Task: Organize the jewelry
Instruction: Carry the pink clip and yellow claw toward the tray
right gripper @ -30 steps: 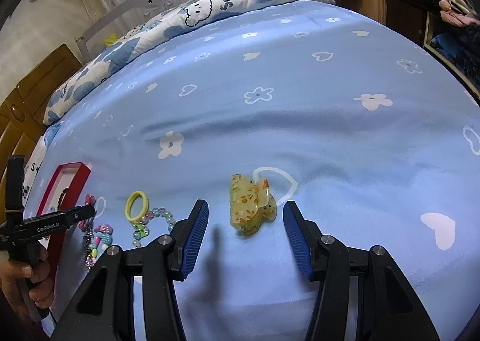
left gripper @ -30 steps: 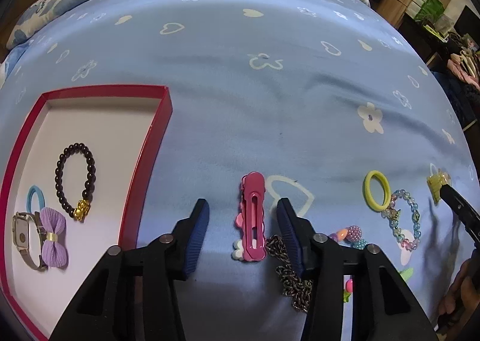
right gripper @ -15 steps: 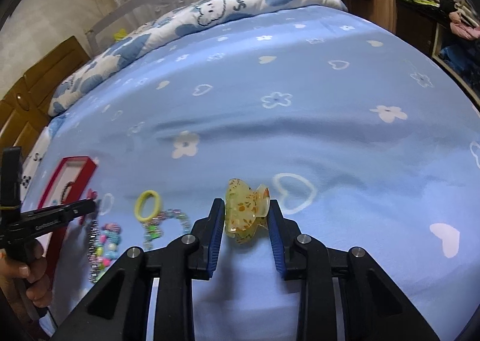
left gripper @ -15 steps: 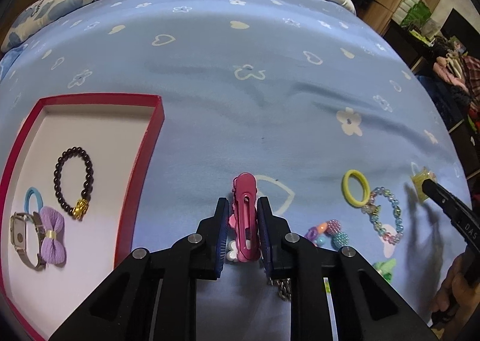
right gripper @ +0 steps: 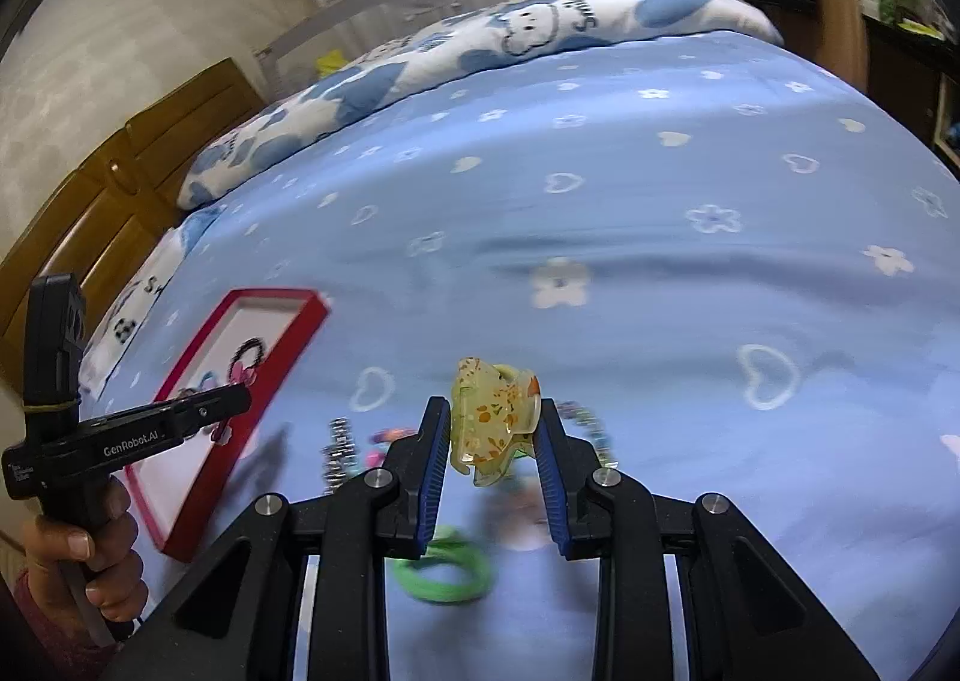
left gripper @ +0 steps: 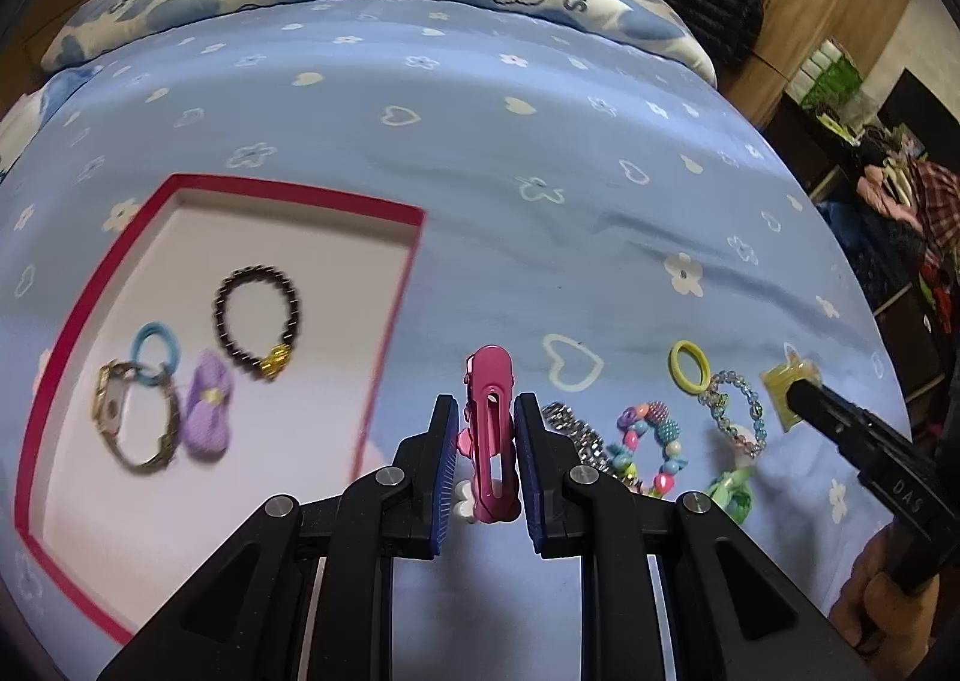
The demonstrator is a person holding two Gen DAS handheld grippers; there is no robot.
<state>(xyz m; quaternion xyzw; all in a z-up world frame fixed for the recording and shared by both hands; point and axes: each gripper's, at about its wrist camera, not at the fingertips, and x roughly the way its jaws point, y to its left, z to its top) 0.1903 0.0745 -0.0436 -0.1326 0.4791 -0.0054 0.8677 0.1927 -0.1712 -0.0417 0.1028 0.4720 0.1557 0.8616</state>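
Left tool [left gripper: 485, 441] grips the pink clip [left gripper: 491, 429], right tool [right gripper: 493, 441] the yellow claw clip [right gripper: 492, 417]. Carry both level toward the red tray [left gripper: 390, 333] at ten o'clock (bracelets below).

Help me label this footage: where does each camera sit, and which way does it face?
Left wrist: on the left gripper, looking down its jaws at the pink hair clip and red tray; a hand shows.
Right wrist: on the right gripper, facing the yellow claw clip; the other hand shows.
Shared: tray, blue bedspread, both clips.
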